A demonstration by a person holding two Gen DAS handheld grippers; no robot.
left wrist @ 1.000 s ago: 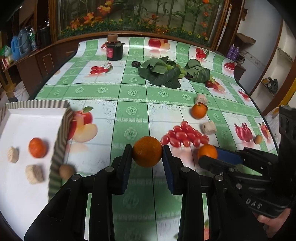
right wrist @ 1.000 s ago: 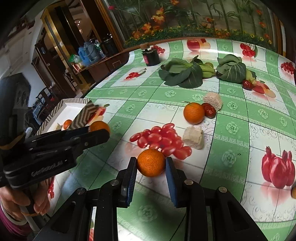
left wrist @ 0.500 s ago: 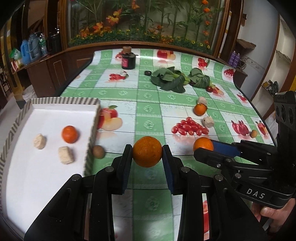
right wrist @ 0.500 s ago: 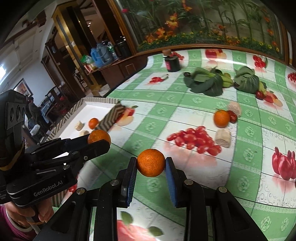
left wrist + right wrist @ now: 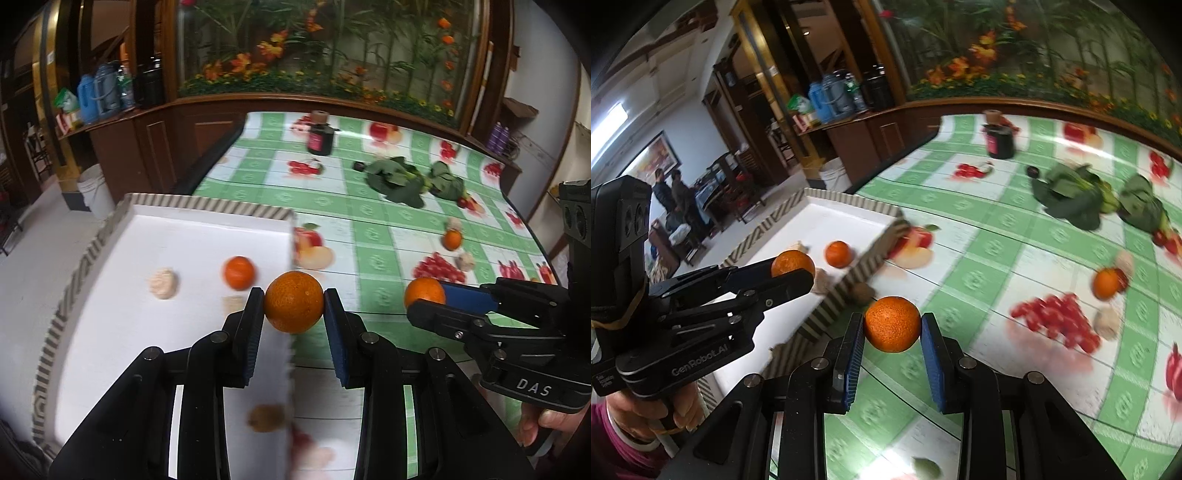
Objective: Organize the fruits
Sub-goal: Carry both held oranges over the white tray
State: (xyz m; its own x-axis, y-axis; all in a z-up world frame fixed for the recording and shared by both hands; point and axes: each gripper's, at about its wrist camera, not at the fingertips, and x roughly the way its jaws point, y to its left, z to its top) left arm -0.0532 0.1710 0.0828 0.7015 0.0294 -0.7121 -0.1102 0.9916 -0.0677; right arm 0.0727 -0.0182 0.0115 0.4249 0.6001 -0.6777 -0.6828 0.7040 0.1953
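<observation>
My left gripper [image 5: 294, 297] is shut on an orange [image 5: 294, 310] and hangs over the right wall of a white tray with a striped rim [image 5: 207, 208]. In the tray lie a smaller orange [image 5: 239, 272] and two pale pieces [image 5: 163, 283]. My right gripper [image 5: 892, 319] is shut on a second orange [image 5: 892, 330], above the tablecloth just right of the tray [image 5: 849, 202]. Each gripper shows in the other's view: the right one [image 5: 424, 299] at the right, the left one [image 5: 794, 271] at the left. A brown fruit [image 5: 862, 293] lies on the table against the tray's outer wall.
On the green checked cloth [image 5: 990, 251] lie another orange [image 5: 1106, 282], pale chunks [image 5: 1108, 321], leafy greens [image 5: 1071, 199] and a dark jar [image 5: 999, 140]. A wooden cabinet [image 5: 147, 155] and a white bucket [image 5: 94, 192] stand beyond the table's left edge. People stand far off.
Both grippers have carried their oranges leftward and a little upward. The tray has come under the left gripper, and the greens and loose orange have dropped back to the right.
</observation>
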